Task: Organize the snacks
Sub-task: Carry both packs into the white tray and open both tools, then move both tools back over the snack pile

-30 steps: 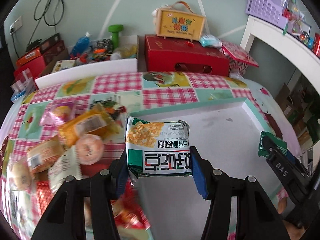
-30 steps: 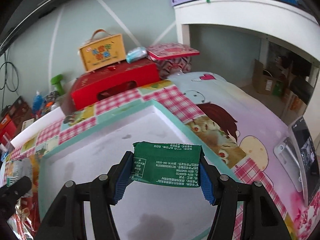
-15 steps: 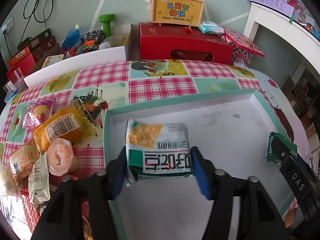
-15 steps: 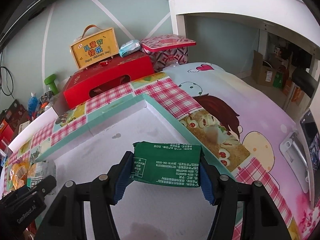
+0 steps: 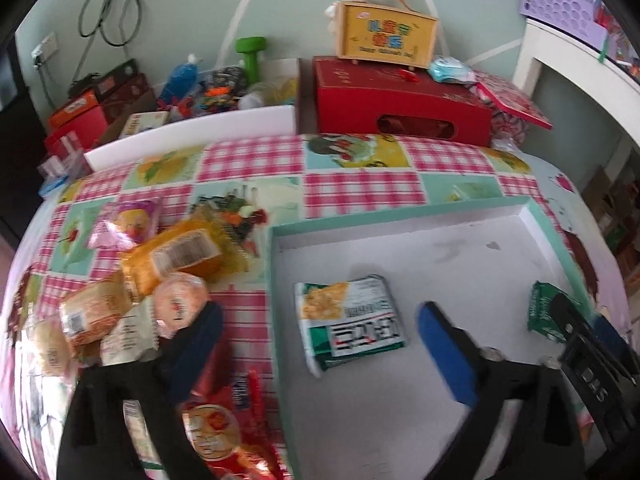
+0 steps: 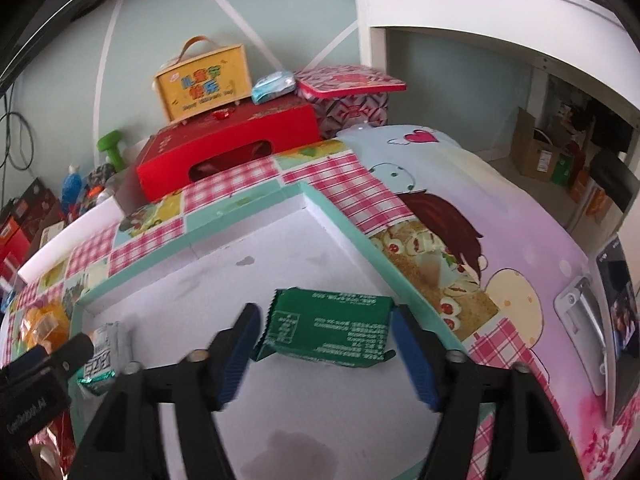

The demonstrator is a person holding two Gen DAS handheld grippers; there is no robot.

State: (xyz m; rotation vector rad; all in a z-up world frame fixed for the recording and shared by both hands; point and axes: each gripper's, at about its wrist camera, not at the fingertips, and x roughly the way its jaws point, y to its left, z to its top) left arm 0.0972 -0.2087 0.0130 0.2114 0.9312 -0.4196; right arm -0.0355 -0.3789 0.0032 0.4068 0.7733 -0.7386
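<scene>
A white tray with a mint-green rim [image 5: 404,211] lies on the checked tablecloth. A white and green snack packet [image 5: 348,320] lies flat on the tray floor. My left gripper [image 5: 320,328] is open wide around it, pads apart from it. A green snack packet [image 6: 326,328] lies near the tray's right rim [image 6: 360,232]; it also shows in the left wrist view [image 5: 542,312]. My right gripper [image 6: 326,344] is open, with a gap between the pads and the packet. A pile of several snacks [image 5: 160,276] lies left of the tray.
A red box [image 5: 400,100] with a yellow carry case [image 5: 386,36] on it stands at the table's back edge. A white bin of clutter [image 5: 192,120] is back left. A phone [image 6: 616,320] lies on the table right of the tray. A white shelf [image 6: 500,12] stands right.
Both grippers have opened and let go of their packets, which now lie on the tray floor. The left gripper has drawn back and to the left.
</scene>
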